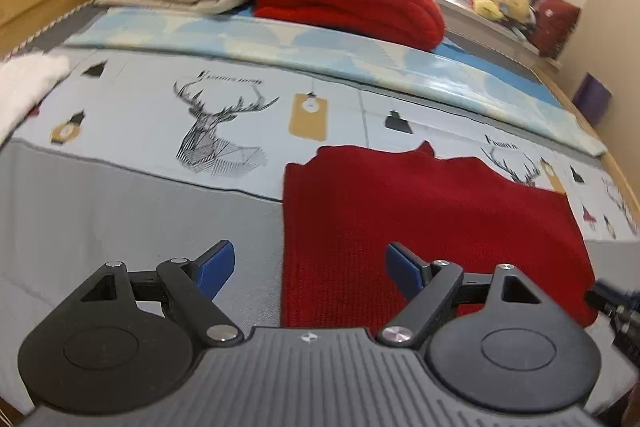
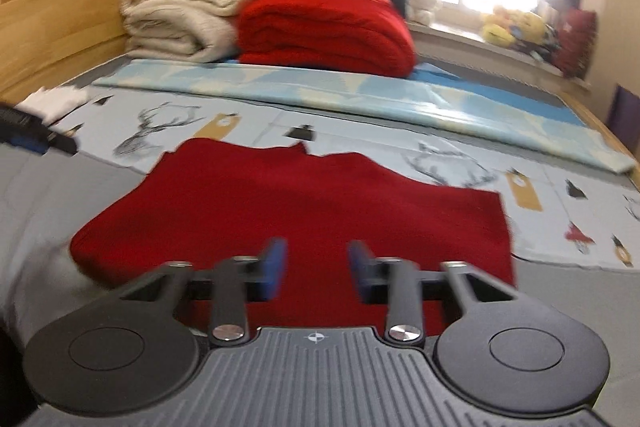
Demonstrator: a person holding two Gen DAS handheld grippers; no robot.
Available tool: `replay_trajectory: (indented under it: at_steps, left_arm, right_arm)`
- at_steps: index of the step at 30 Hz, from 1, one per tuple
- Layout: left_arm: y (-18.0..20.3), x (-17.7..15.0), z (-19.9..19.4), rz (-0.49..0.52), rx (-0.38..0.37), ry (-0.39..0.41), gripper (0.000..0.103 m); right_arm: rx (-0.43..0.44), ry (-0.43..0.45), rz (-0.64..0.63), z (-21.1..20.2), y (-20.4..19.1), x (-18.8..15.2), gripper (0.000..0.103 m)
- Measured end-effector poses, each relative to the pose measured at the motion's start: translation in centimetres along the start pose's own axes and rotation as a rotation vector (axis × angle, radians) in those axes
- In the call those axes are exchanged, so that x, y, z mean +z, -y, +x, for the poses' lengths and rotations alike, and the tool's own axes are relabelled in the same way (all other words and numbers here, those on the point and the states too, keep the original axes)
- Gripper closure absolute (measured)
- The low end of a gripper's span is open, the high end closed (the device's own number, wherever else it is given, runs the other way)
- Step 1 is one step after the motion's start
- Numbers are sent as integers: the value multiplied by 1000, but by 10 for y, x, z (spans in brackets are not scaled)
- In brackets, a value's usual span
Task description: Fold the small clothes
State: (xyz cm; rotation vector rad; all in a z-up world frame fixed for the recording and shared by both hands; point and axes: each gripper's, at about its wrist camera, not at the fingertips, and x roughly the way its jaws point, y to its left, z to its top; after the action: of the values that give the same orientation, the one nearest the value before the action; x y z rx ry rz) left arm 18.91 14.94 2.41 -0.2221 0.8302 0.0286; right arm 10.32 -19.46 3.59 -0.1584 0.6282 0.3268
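Red garment (image 1: 424, 227) is seen lying flat on the bed (image 1: 120, 207), near its front edge, already doubled into a rough rectangle with an uneven far hem. Left gripper (image 1: 308, 269) is held with jaws wide apart, nothing between them, poised over the garment's left edge. Right gripper (image 2: 316, 267) is seen above the near edge, jaws partly apart and blurred; no cloth is pinched between them. Folding is judged partway done: one fold laid, a further fold and tidying likely left. White cloth (image 1: 28, 83) at far left appears unfolded
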Motion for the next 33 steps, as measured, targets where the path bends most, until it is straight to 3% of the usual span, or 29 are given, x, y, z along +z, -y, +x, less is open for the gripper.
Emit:
replay_trajectory:
  at_steps: [6,13,15,19,26,30,33]
  left_arm:
    - [-23,0,9,-74,27,-56,16]
    - [-50,3,12,-167,28,-86,16]
    - [-53,4,13,-175,29,-94,16]
    - [-52,4,18,-161,33,-106,16]
    - [-55,5,28,-155,43,-131,16]
    - [-58,7,30,-166,44,-133,16]
    - [-60,7,30,-172,45,-134,16]
  right_arm:
    - [119,-4,-84,20,-49,5,89]
    - [226,-59,-276,52,-125,-7,79]
    - [234,-71,-337,63,-145,-13,78]
    - [239,-61,-410,81,-174,-18,58]
    - [249,-10,-622,96,-220,-30,57]
    - [246,-67,-747,112,-240,-41,53]
    - [226,-47,-783,118,-247,-43,52]
